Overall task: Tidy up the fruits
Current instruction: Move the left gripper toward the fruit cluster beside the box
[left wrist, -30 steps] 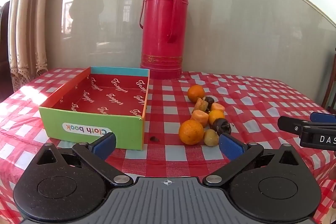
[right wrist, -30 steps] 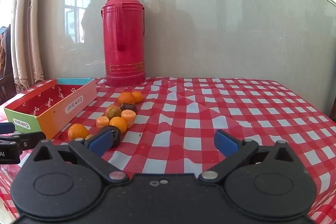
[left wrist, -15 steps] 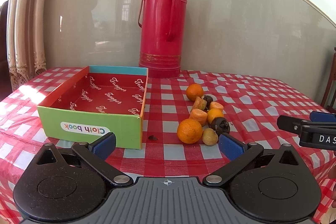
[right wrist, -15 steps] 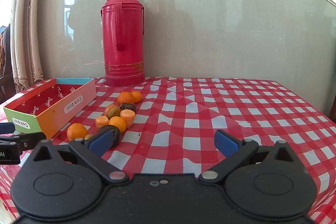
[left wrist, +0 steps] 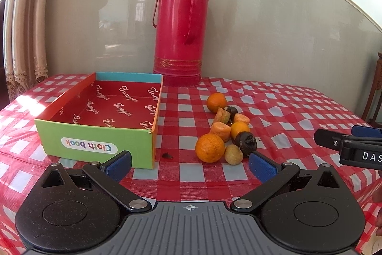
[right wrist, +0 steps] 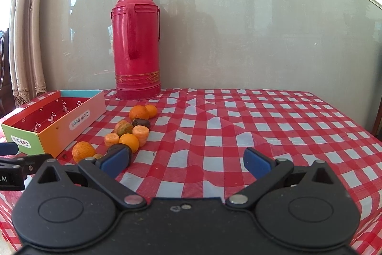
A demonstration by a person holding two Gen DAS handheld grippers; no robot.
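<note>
A table under a red-and-white checked cloth (left wrist: 286,111) fills the lower half of both views, set against a pale glossy wall panel (right wrist: 262,28) with a curtain (left wrist: 23,28) at the far left; a tall red thermos flask (left wrist: 180,28) stands upright at the back of the table, its handle visible in both views; just left of the flask lies an open cardboard box (left wrist: 95,142), green on its near wall with the words "Cloth book", orange and blue on the other walls, red inside, with nothing in it; the left gripper (left wrist: 190,163) occupies the foreground of its own view, its blue-padded fingers spread wide and gripping nothing, hovering short of the box corner and the fruit; the right gripper (right wrist: 186,160) is likewise spread and holds nothing, its left pad overlapping the nearest fruit in its own view, its tip also seen at the right edge of the left view; the fruits (left wrist: 226,128) lie in a loose cluster on the cloth, just right of the box and outside it; nearest is a large orange (left wrist: 210,148), beside it a small tan fruit (left wrist: 234,154) and a dark wrinkled fruit (left wrist: 246,139); a dark speck (left wrist: 167,155) lies on the cloth by the box corner.
</note>
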